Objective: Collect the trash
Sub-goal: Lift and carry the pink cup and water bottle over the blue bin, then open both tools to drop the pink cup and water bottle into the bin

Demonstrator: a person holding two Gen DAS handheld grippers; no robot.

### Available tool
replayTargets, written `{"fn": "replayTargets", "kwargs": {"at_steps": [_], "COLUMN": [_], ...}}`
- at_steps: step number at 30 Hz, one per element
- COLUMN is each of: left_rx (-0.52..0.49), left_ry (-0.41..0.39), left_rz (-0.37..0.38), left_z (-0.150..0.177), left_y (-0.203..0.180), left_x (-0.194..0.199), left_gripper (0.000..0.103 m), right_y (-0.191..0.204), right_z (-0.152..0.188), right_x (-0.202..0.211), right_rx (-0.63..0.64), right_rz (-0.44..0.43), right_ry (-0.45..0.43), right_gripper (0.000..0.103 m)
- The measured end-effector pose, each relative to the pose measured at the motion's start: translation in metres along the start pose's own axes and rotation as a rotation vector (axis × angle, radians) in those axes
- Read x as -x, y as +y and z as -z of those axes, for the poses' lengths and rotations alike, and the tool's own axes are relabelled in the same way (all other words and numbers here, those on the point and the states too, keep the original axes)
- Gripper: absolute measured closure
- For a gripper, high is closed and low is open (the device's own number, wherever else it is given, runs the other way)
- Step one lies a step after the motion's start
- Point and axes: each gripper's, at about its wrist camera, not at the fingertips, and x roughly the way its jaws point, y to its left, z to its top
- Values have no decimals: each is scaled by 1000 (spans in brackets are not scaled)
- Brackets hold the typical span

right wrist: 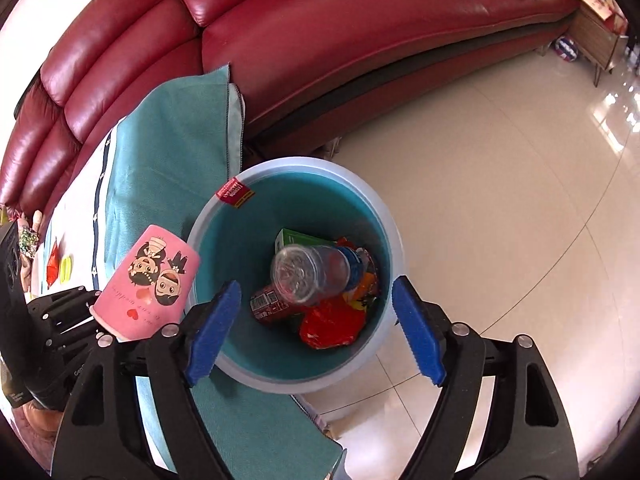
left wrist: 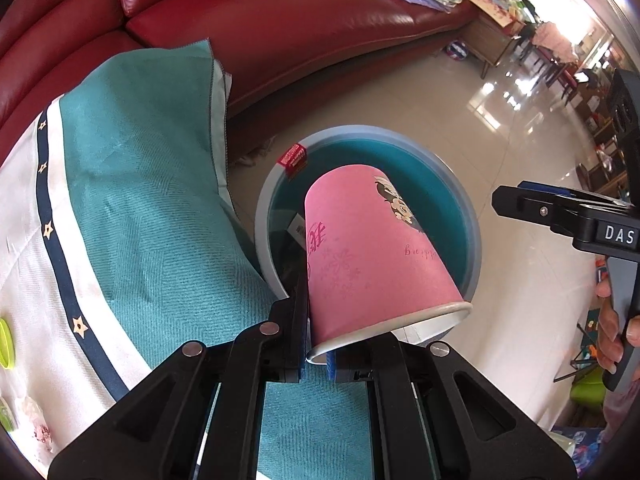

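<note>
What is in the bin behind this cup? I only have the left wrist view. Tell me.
Observer: A clear bottle, a red can, a green box and red wrappers lie in the bin.
Operator: Now check the cup against the rim.
Observer: From the right wrist, the cup appears beside the bin's left rim, over the teal cloth, not over the mouth.

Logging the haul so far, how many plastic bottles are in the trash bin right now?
1. A clear plastic bottle lies on the wrappers inside the bin; others may be buried beneath.
</note>
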Motion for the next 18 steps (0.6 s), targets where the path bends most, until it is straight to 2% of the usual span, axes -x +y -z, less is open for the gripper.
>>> {"fn": "replayTargets", "kwargs": {"at_steps": [3, 5, 6, 7, 10, 15, 17, 18], "left_rx": [-5, -5, -2, 2, 4, 8, 12, 15], "left_ry": [8, 18, 22, 23, -19, -43, -44, -45], "left_rz": [-3, -11, -14, -22, -41, -42, -42, -40], "left_z": [1, -2, -4, -4, -3, 4, 7, 10], "left_y": [-7, -9, -10, -10, -10, -7, -5, -4], "left_x": [-3, -8, -9, -10, 0, 14, 19, 20], "left_gripper": [95, 91, 77, 60, 33, 16, 14, 13], "right_y": [-4, -7, -6, -6, -8, -4, -1, 1], "right_z": [0, 2, 3, 3, 4, 5, 5, 6], "right_x": [2, 4, 4, 5, 5, 4, 4, 4], "right_rx": [-14, -22, -24, -26, -34, -40, -41, -38], "right_rz": [14, 24, 28, 32, 36, 40, 40, 43], "right_ry": [0, -3, -3, -1, 11, 26, 32, 33], "right_gripper": [25, 24, 24, 24, 24, 24, 23, 20]}}
